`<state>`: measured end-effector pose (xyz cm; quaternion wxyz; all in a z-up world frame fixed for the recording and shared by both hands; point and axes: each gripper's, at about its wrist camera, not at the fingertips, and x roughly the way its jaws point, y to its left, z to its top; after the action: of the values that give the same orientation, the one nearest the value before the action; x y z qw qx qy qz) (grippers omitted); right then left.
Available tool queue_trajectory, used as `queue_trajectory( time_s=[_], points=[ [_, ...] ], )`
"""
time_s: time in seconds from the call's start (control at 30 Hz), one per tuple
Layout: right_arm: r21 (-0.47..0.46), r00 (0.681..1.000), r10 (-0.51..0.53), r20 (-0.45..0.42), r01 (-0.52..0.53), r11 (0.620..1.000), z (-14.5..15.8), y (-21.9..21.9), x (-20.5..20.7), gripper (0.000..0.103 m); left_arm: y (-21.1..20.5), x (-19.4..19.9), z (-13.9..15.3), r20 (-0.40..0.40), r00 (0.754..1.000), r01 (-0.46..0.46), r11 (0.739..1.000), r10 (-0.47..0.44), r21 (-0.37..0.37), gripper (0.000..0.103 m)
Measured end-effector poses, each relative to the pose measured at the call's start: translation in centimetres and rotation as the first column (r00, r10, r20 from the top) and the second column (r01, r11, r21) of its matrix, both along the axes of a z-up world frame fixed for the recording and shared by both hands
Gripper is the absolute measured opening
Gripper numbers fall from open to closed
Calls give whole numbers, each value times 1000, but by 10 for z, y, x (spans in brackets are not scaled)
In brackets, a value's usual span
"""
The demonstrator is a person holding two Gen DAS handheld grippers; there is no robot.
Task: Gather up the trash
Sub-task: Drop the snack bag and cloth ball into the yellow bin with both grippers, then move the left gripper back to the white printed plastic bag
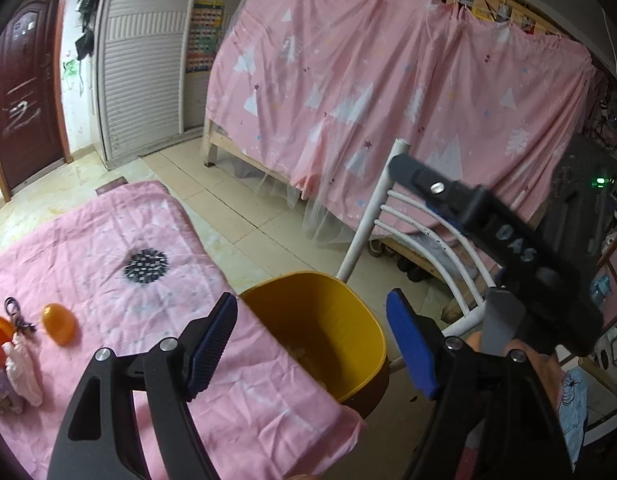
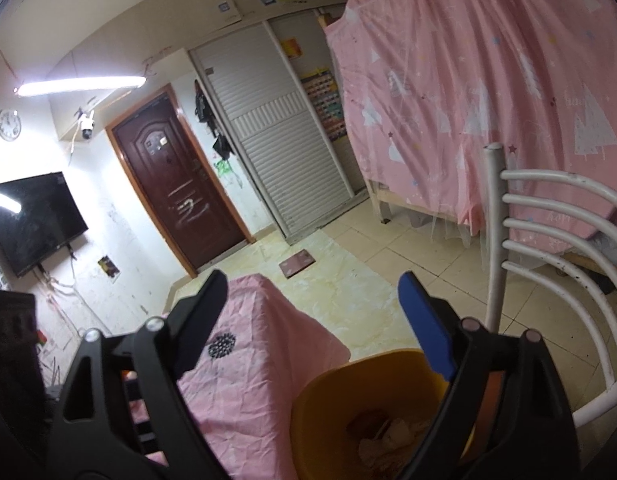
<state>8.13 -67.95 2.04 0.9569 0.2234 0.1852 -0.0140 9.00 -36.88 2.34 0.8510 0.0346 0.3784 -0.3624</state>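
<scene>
Pink-clothed table (image 1: 120, 240), yellow bin (image 1: 348, 320) beside; tiled floor (image 2: 408, 264).

Both tools share one build: matte black plastic arms with cut-out slots, silver round-headed screws at the pivots, and blue ribbed pads lining the fingers. The left gripper (image 1: 310, 344) and right gripper (image 2: 312, 312) match (the right one's side bears pale raised letters reading "DAS", seen from the left camera).
</scene>
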Motion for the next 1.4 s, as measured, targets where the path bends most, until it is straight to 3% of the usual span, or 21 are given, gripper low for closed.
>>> queue_trajectory(
  time_s=[0.6,0.9,1.07,1.4],
  points=[
    [-83,988,149,-51,-153,985,-5,67,27,87,93,-12,18,56,985,-158,986,161,-57,70],
    [-111,964,249,-90,-258,960,-12,111,40,87,151,0,12,52,959,-275,959,279,-61,70],
    [-112,942,316,-111,-328,938,-17,136,44,88,193,10,7,62,923,-378,925,380,-45,70],
    [-92,885,438,-160,-455,886,-33,182,49,88,278,38,-10,-1,828,-559,826,560,-65,70]
  ],
)
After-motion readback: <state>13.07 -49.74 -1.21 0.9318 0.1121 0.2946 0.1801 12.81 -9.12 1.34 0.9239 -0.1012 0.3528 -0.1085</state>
